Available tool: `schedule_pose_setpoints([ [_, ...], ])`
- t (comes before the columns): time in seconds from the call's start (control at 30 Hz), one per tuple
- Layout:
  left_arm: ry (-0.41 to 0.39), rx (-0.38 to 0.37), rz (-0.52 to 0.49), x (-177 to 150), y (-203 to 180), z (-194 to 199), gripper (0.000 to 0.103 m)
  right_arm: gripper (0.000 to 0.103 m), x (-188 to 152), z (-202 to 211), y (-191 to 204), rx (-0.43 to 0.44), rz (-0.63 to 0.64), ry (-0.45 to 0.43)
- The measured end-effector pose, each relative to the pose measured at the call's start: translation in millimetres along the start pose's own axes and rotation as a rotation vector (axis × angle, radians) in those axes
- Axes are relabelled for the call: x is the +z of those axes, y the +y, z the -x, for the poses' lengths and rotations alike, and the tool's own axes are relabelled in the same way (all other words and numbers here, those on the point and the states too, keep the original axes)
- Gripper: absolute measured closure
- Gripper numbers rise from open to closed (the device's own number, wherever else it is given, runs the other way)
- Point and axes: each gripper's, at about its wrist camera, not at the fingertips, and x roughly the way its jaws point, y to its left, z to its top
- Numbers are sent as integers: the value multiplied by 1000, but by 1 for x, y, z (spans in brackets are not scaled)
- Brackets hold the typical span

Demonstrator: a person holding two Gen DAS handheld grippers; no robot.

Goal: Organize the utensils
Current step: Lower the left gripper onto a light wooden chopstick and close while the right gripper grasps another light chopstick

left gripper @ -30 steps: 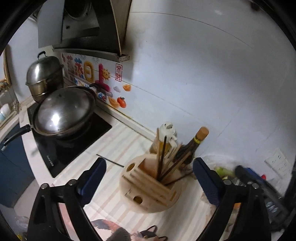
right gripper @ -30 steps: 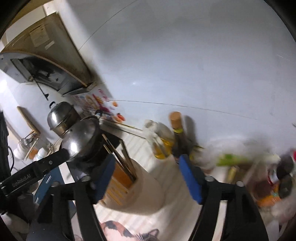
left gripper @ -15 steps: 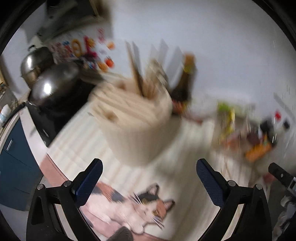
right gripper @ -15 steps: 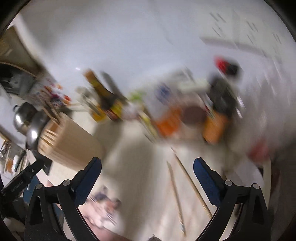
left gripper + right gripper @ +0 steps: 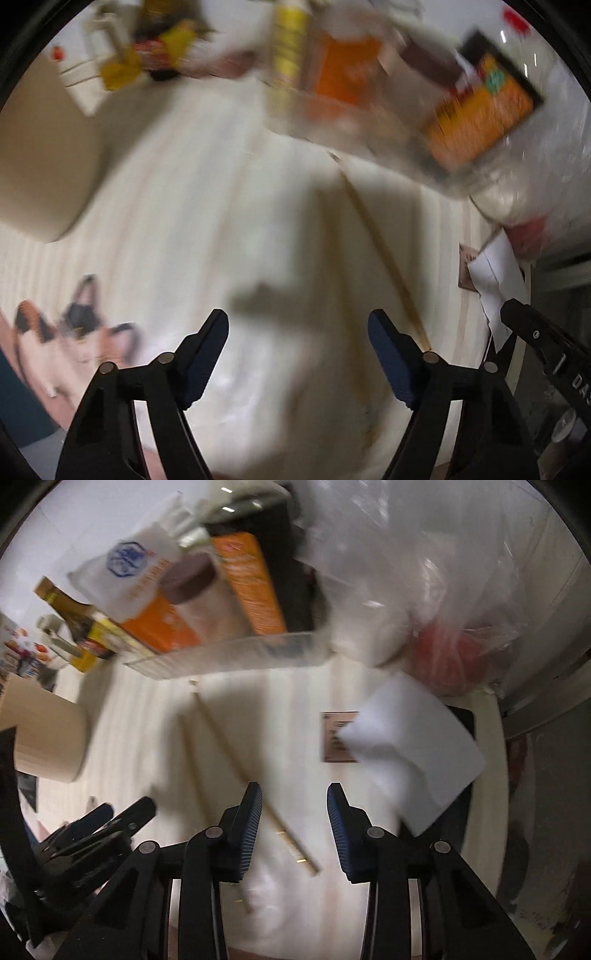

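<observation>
- Left wrist view: your left hand-held gripper [image 5: 297,334] hangs over the pale striped worktop [image 5: 207,192] with its blue-padded jaws set wide and nothing between them. One long thin wooden chopstick [image 5: 380,251] lies flat on the worktop, running from the clear plastic tray of orange packets [image 5: 369,92] down to just beside the right jaw. The round beige wooden utensil holder [image 5: 40,166] stands at far left, well apart from the chopstick. The picture is blurred.
- Right wrist view: your right hand-held gripper [image 5: 294,814] has its jaws at a narrower gap, holding nothing. Two wooden chopsticks [image 5: 236,764] lie loose on the worktop, roughly side by side; the longer one passes just behind the left jaw, its end lying between the jaws. The utensil holder [image 5: 48,738] sits at left, apart from them. A white folded paper [image 5: 410,753] lies right of the jaws, near a clear plastic bag [image 5: 461,590].
</observation>
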Motion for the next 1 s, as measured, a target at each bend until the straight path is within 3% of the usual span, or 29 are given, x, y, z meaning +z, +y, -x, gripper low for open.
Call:
schedule_pose_setpoints([
  [0.13, 24, 12, -40, 5, -25, -25, 49, 64, 7, -12, -10, -33, 26, 14],
  [0.2, 38, 39, -66, 7, -35, -36, 71, 64, 11, -15, -14, -30, 29, 25],
  [0.23, 28, 65, -82, 6, -36, -37, 73, 64, 13, -16, -14, -24, 33, 31],
  [0.33, -2, 106, -148, 7, -45, -35, 96, 64, 21, -19, -9, -10, 60, 47],
  [0.53, -21, 118, -127, 6, -8, -23, 99, 64, 40, -28, 27, 34, 173, 88],
  [0.67, 10, 150, -44, -2, 44, -13, 99, 64, 50, -52, 73, 60, 289, 142],
  [0.87, 40, 160, 120, -25, 120, 3, 99, 65, 52, -85, 116, 16, 397, 196],
  [1.0, 62, 110, 181, -35, 140, 9, 99, 93, 48, -93, 124, -38, 400, 217],
])
